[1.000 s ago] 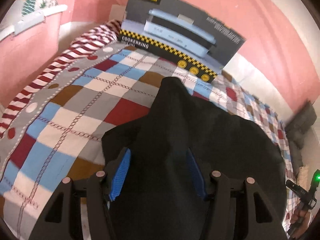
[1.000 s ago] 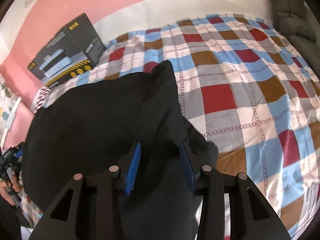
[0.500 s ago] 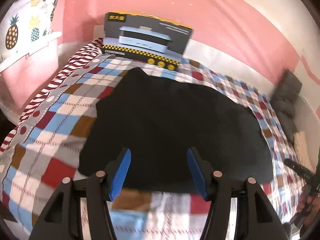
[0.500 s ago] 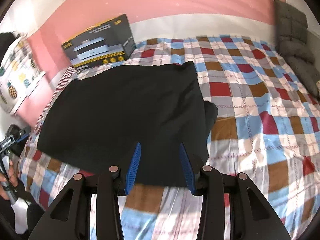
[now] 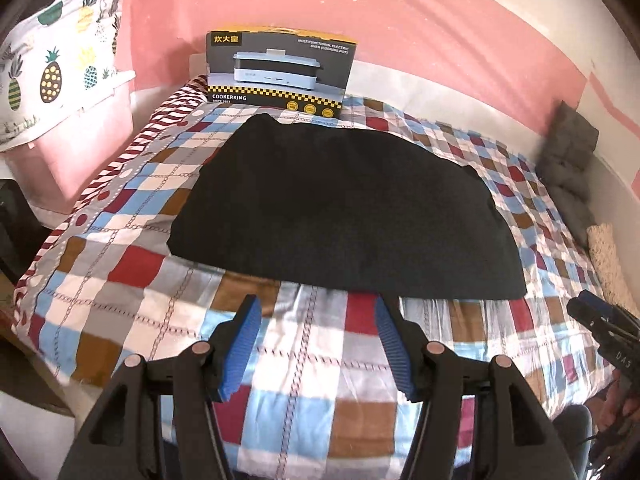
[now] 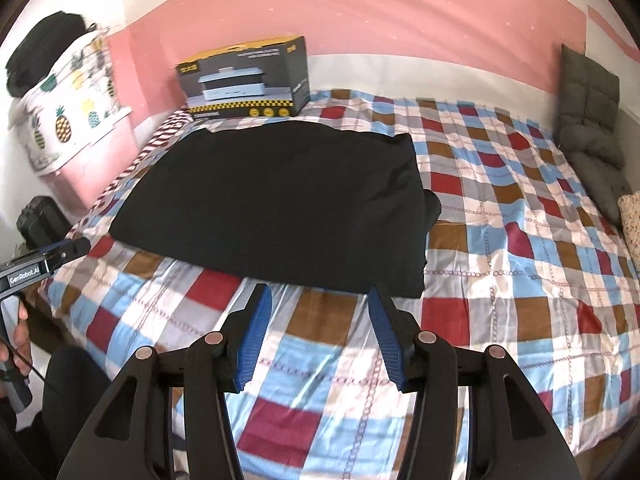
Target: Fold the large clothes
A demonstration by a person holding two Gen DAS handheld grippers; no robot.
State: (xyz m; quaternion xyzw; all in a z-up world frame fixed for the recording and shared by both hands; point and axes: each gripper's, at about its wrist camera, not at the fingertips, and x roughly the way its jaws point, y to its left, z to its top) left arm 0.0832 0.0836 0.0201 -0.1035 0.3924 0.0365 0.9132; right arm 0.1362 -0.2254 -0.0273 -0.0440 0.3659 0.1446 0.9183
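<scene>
Left and right wrist views of a bed covered by a checked bedspread [image 5: 132,264]. The black garment [image 5: 344,208] lies flat across the centre of each frame as a broad, roughly rectangular slab, its far edge just in front of a cooker box [image 5: 280,70] in the upper part of the frame. A small lobe of cloth [image 6: 432,206] protrudes at its right edge in the right view. The left gripper [image 5: 318,346] and the right gripper [image 6: 316,338] both sit at lower centre, short of the garment's near edge, fingers spread apart and holding nothing. The fabric appears soft, limp and light, likely to sag and drag on the bedspread; being matte, it probably slips little. Suitable holds are judged to be the two near corners, pinched through all layers, or the side edges for a crosswise fold. Grey cushions [image 6: 588,108] occupy the right.
</scene>
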